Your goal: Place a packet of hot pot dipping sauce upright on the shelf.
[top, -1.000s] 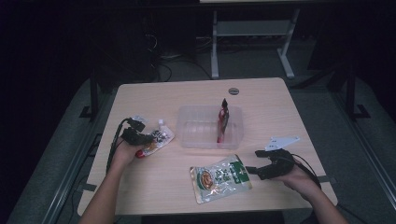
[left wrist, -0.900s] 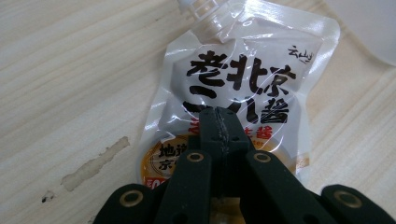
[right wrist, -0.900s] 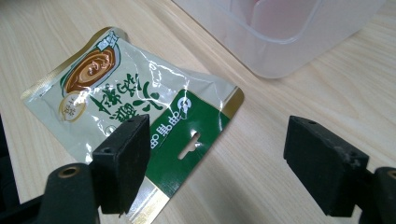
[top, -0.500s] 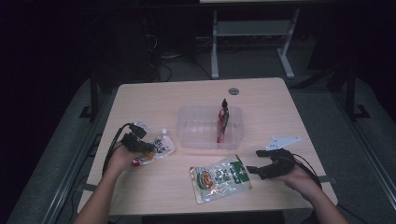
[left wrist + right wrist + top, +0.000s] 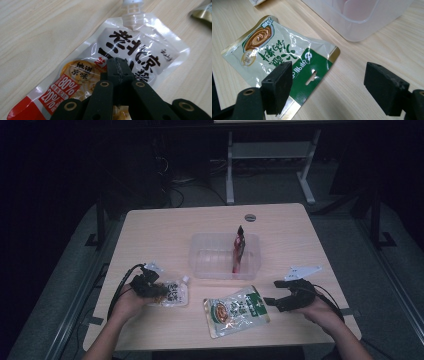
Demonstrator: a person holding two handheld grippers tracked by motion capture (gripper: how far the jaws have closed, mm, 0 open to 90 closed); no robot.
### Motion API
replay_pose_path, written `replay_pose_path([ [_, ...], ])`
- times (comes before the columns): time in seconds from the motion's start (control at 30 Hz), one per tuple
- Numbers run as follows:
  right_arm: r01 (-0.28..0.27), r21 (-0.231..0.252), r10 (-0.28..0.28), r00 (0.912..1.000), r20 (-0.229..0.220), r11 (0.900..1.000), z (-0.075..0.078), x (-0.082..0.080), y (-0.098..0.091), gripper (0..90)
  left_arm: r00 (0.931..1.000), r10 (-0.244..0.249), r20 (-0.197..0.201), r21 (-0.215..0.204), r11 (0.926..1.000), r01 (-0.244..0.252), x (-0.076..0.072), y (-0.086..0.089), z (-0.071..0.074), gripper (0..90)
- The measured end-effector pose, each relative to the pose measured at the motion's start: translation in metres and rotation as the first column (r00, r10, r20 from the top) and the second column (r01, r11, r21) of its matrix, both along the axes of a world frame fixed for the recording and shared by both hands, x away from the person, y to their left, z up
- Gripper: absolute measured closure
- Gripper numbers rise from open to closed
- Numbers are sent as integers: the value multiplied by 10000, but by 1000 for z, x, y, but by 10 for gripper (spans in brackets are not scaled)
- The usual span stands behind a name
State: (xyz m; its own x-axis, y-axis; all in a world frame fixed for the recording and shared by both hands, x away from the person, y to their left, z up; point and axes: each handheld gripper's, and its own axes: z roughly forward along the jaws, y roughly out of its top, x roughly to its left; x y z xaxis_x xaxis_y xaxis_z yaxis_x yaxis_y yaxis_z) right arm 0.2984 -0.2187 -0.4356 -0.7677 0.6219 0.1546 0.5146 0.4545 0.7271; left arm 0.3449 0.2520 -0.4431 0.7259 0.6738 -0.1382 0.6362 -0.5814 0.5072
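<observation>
Table (image 5: 150,227) from the high view: one clear plastic tub (image 5: 200,265) in the middle with one red sachet (image 5: 239,251) standing in it, two packs lying in front of it, two grippers at the near edge. The left gripper (image 5: 159,291) sits over the spouted white pouch (image 5: 176,292) at the near left; the right gripper (image 5: 272,301) rests just right of the green pouch (image 5: 235,310). In the left gripper view the jaws are pressed together above the spouted pouch (image 5: 140,47) — whether any film is pinched between the tips I cannot tell, so the pouch may simply lie on the wood beneath them. In the right gripper view the jaws stand wide apart, nothing between them, with the green pouch (image 5: 277,52) flat on the table ahead and the tub (image 5: 367,17) beyond. Judged step: gathering packs into the tub — next the left needs a sure pinch on an edge before lifting.
</observation>
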Motion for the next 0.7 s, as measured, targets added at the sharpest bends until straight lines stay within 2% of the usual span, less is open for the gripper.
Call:
replay_pose_path([
  [0.07, -72, -8, 72, 9999, 87, 10000, 0, 0, -1, 225, 9996, 159, 249, -155, 9998, -156, 0, 7, 7, 900],
  [0.1, -72, -8, 72, 9999, 87, 10000, 0, 0, -1, 225, 9996, 159, 249, -155, 9998, -156, 0, 7, 7, 900],
  [0.13, -62, -5, 62, 9999, 86, 10000, 0, 1, -1, 225, 9979, 428, 491, -290, 9987, -414, -1, 16, 15, 900],
  [0.2, -46, 2, 46, 10000, 77, 10000, 0, 1, -2, 225, 9966, 585, 579, -362, 9977, -565, -1, 21, 19, 900],
  [0.23, 14, 29, -14, 10000, 7, 10000, 0, 1, -2, 225, 9945, 805, 665, -462, 9959, -775, -2, 28, 22, 900],
  [0.27, -32, 7, 32, 10000, 74, 10000, 0, 1, -2, 225, 9890, 1171, 910, -331, 9929, -1145, -3, 42, 27, 900],
  [0.3, -32, 7, 32, 10000, 74, 10000, 0, 1, -2, 225, 9890, 1171, 910, -331, 9929, -1145, -3, 42, 27, 900],
  [0.37, 0, 18, 0, 10000, 20, 10000, 0, 1, -2, 225, 9818, 1606, 1012, -142, 9870, -1600, -4, 55, 27, 900],
  [0.43, -29, 5, 29, 10000, 35, 10000, 0, 1, -1, 225, 9762, 1977, 887, 2, 9801, -1985, -4, 66, 23, 900],
  [0.47, -68, -3, 68, 9999, 82, 10000, 0, 1, 0, 225, 9755, 2045, 811, 210, 9782, -2068, -3, 71, 21, 900],
  [0.57, -32, -1, 32, 10000, -4, 10000, 0, 1, 0, 225, 9666, 2502, 552, 666, 9650, -2536, 1, 80, 12, 900],
  [0.7, -40, -1, 40, 10000, -24, 10000, 0, 1, 0, 225, 9685, 2490, 86, 573, 9668, -2491, 4, 81, 5, 900],
])
